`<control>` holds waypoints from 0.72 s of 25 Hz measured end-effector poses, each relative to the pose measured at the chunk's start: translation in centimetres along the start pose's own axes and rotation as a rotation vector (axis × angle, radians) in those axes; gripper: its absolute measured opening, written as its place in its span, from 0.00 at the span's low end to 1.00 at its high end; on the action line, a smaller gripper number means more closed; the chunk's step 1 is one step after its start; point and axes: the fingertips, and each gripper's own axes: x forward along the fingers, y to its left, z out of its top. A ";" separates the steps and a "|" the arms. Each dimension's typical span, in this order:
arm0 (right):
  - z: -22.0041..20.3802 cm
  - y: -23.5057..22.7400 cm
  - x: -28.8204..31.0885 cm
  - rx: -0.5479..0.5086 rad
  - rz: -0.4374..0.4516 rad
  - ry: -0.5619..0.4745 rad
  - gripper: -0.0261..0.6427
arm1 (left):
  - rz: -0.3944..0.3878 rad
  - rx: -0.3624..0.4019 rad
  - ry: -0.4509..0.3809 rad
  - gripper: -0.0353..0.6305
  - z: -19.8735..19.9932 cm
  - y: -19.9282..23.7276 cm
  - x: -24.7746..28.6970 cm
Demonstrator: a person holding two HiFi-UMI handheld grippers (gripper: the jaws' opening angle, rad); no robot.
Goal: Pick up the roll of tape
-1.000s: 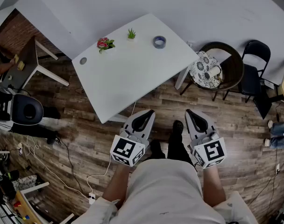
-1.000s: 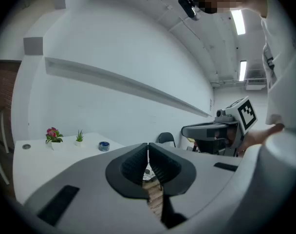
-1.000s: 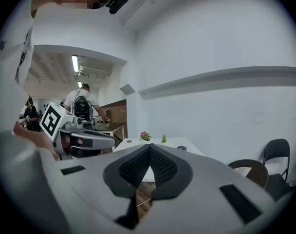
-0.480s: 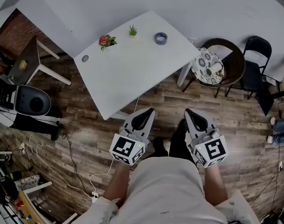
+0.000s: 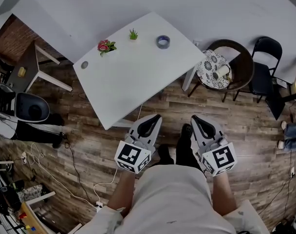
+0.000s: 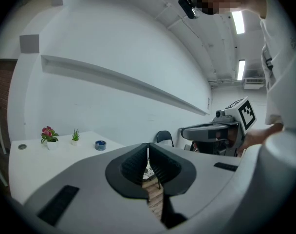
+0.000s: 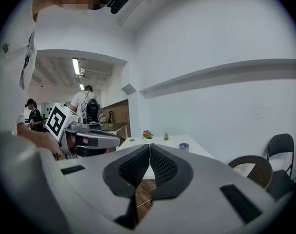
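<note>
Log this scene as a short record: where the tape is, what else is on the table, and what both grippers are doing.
target: blue-grey roll of tape, flat near the white table's far edge
also on table: small green potted plant; pink potted flowers
left gripper: jaws shut, empty, over the wooden floor, short of the table
right gripper: jaws shut, empty, alongside the left
status: tape not yet picked up

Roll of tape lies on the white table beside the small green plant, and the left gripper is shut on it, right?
No. The roll of tape lies on the white table beside the small green plant, but the left gripper is shut on nothing: the head view shows it short of the table, over the floor.
</note>
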 end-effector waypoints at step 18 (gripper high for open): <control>2.0 -7.8 4.0 0.001 0.045 -0.002 0.15 | 0.028 0.022 0.003 0.09 3.2 2.0 7.3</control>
